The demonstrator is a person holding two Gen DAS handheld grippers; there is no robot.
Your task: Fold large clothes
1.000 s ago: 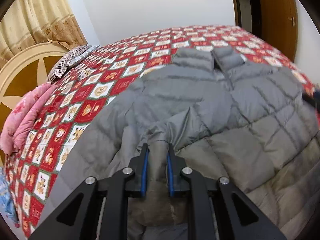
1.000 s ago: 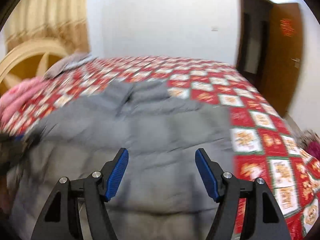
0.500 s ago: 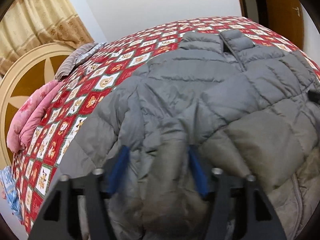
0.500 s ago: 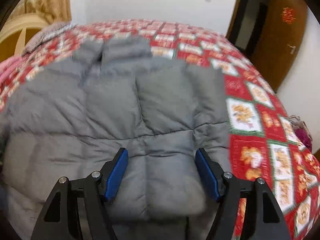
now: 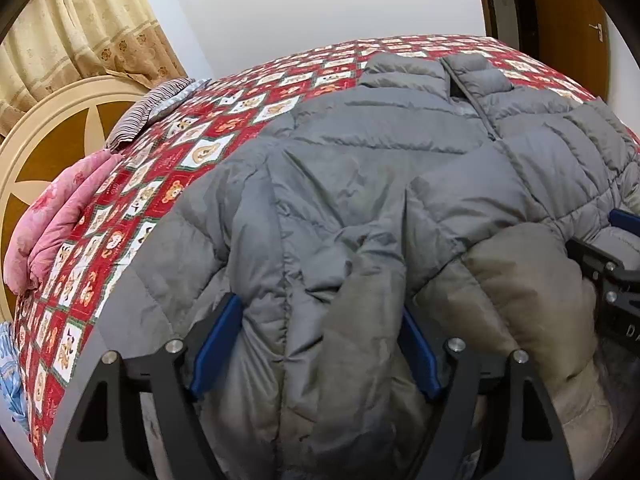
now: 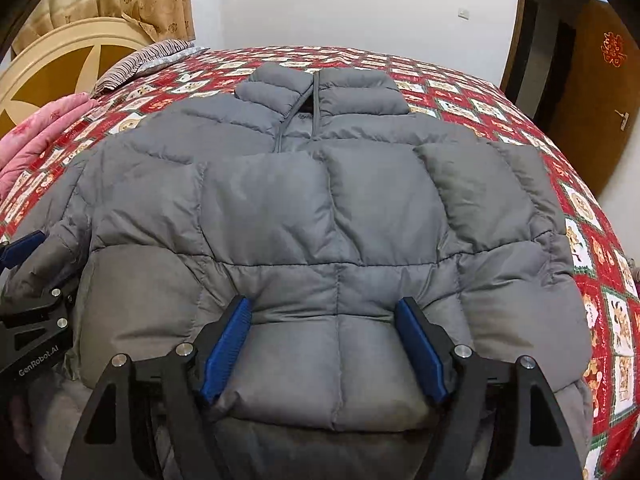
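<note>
Both hand-held grippers [image 5: 320,344] [image 6: 324,344] down over jacket [image 6: 320,208]

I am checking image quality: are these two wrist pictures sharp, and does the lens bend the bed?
Left wrist view: sharp, evenly lit; the fisheye bulges the grey puffer jacket and the red patchwork quilt. Right wrist view: also sharp, no glare; the same bulge, dark corners around the picture.

Grey jacket [image 6: 320,208]; red-white checked bedspread [image 6: 460,96]; pink blanket [image 5: 60,216]
</note>
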